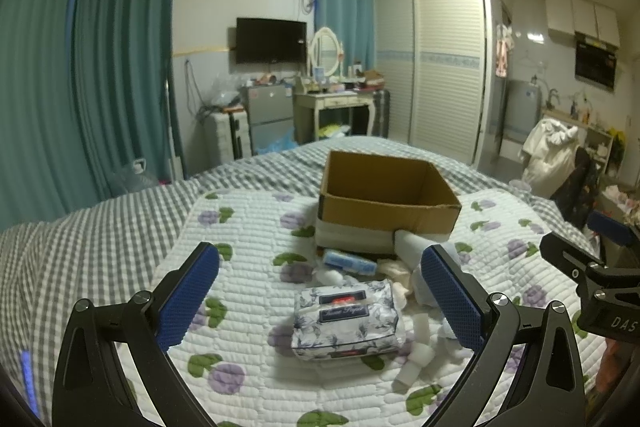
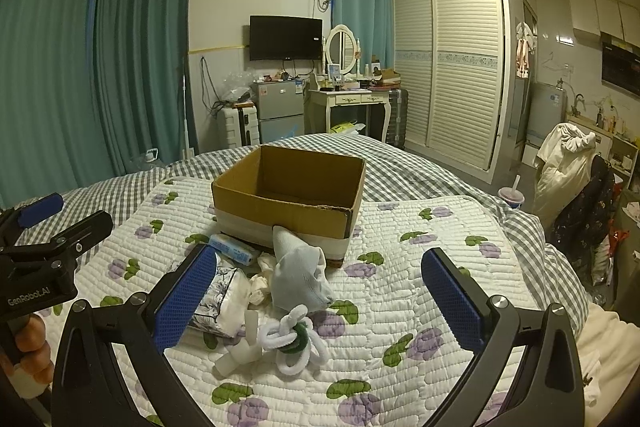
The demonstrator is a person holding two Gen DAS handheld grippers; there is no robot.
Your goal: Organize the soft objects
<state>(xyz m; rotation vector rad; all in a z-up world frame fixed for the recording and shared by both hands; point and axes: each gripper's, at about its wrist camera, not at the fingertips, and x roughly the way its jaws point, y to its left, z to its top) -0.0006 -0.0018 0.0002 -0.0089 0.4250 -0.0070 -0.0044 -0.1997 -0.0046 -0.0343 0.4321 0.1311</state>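
Observation:
An open cardboard box (image 1: pixel 388 195) (image 2: pixel 292 195) stands on the floral quilt (image 1: pixel 248 227) (image 2: pixel 400 291); its inside looks empty. In front of it lies a pile of soft things: a floral tissue pack (image 1: pixel 346 319) (image 2: pixel 224 295), a blue packet (image 1: pixel 350 262) (image 2: pixel 232 247), a pale blue sock (image 2: pixel 300 279), white and green fuzzy loops (image 2: pixel 296 339) and white foam pieces (image 1: pixel 416 359) (image 2: pixel 240 351). My left gripper (image 1: pixel 320 299) is open above the tissue pack. My right gripper (image 2: pixel 320 299) is open over the sock and loops. Both are empty.
The quilt lies on a bed with a grey checked cover (image 1: pixel 80 247) (image 2: pixel 420 179). Teal curtains (image 1: pixel 80 87) hang at left. A wardrobe (image 2: pixel 452 67), vanity table (image 2: pixel 352 103) and small fridge (image 2: pixel 278 111) stand beyond the bed. A chair with clothes (image 2: pixel 576 183) stands at right.

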